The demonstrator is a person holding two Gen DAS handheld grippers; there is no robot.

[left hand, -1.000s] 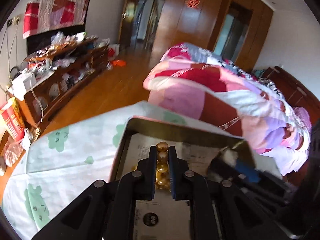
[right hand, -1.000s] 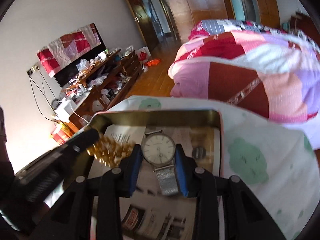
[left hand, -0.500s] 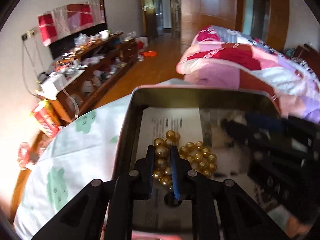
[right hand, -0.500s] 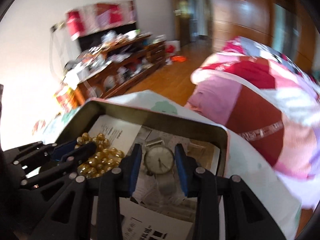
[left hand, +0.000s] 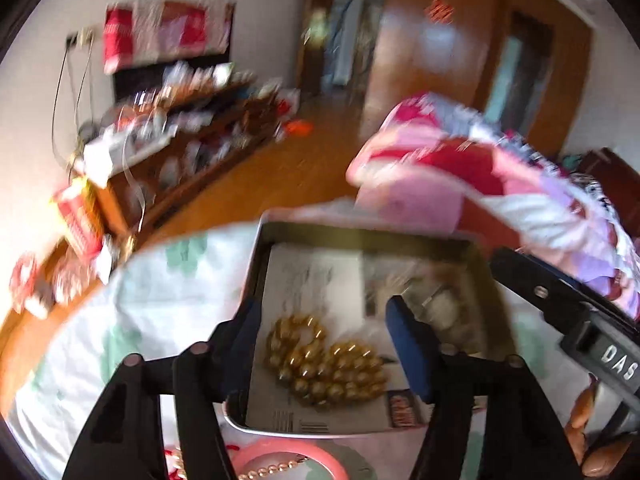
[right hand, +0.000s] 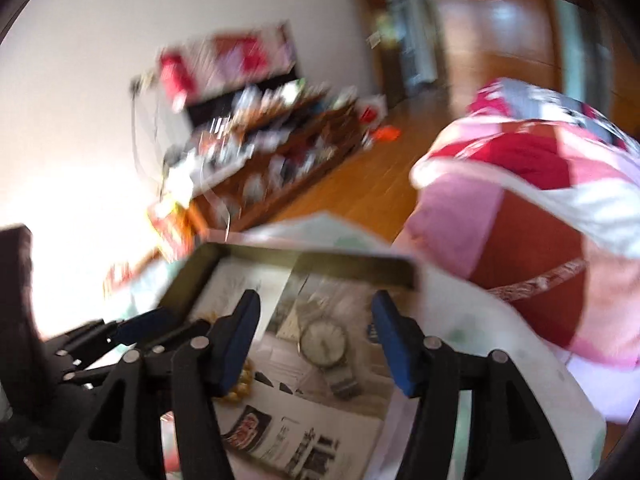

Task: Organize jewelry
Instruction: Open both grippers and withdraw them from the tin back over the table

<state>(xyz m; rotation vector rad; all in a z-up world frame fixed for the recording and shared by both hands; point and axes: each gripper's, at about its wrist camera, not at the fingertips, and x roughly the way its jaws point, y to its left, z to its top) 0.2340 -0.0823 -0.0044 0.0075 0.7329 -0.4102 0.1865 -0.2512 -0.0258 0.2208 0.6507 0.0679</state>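
Spreading wide, the left gripper (left hand: pixel 324 332) has just been opening, and its gold bead necklace (left hand: pixel 326 364) lies loose between the jaws, heaped on the paper in the metal tin (left hand: pixel 360 232). Right gripper (right hand: pixel 316 332), same story: jaws just parted, gripping nothing. The silver watch (right hand: pixel 326 346) rests flat below them, strap running toward the camera, right hand nearer. Pink bangle (left hand: pixel 288 454) waits outside the tin, nearest the left hand.
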